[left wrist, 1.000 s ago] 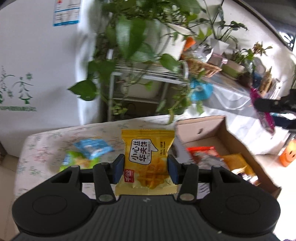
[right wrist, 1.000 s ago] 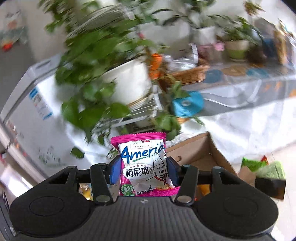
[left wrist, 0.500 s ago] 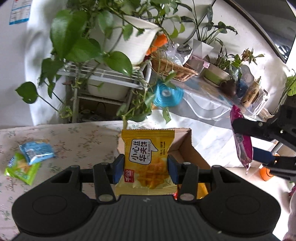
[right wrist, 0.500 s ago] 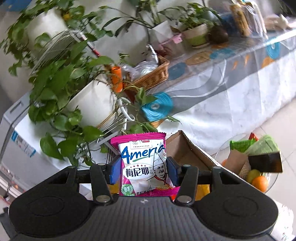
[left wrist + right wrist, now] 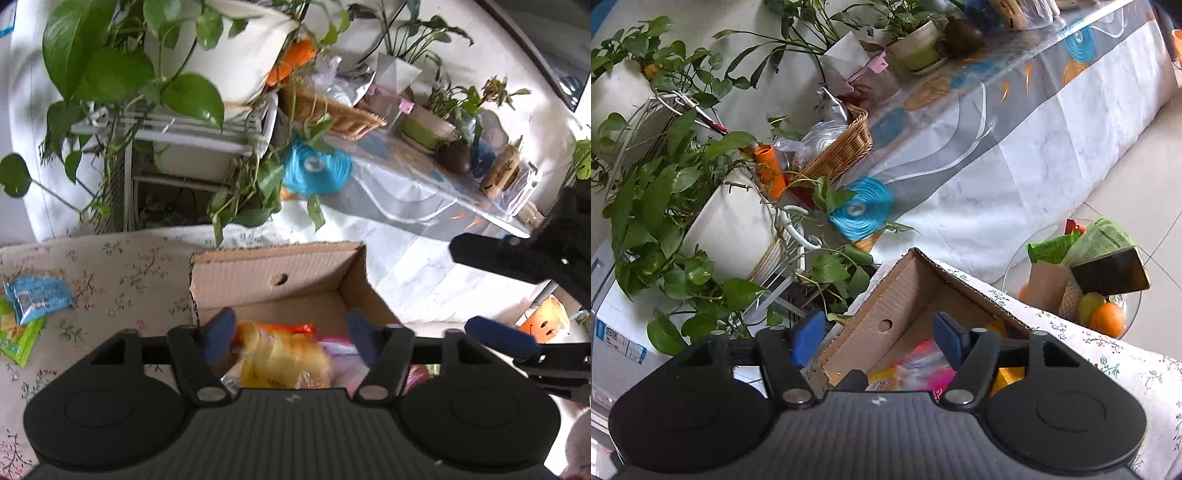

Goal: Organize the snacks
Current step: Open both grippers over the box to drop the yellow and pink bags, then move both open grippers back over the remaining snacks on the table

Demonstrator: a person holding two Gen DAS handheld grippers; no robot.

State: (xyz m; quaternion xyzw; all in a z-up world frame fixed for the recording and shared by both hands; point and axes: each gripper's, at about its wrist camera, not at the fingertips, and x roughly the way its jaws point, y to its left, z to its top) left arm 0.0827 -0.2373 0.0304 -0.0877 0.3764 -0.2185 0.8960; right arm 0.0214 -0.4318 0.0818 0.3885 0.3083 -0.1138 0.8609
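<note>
My left gripper (image 5: 291, 330) is open above the cardboard box (image 5: 273, 269). The yellow waffle packet (image 5: 284, 360) is blurred, free of the fingers, in the box below it. My right gripper (image 5: 879, 336) is open over the same box (image 5: 886, 295). The pink Ameria packet (image 5: 923, 365) is blurred, loose in the box beneath it. The right gripper's fingers (image 5: 498, 336) show at the right of the left wrist view. A blue packet (image 5: 37, 299) and a green packet (image 5: 18, 339) lie on the floral tablecloth (image 5: 122, 266).
Potted plants on a white rack (image 5: 177, 129) stand behind the table. A wicker basket (image 5: 842, 151) sits on a long covered table (image 5: 1015, 129). A glass side table (image 5: 1086, 280) holds fruit, snack bags and a phone.
Both grippers have opened and let go of their packets, which now lie blurred in the box. Both grippers have come over the box.
</note>
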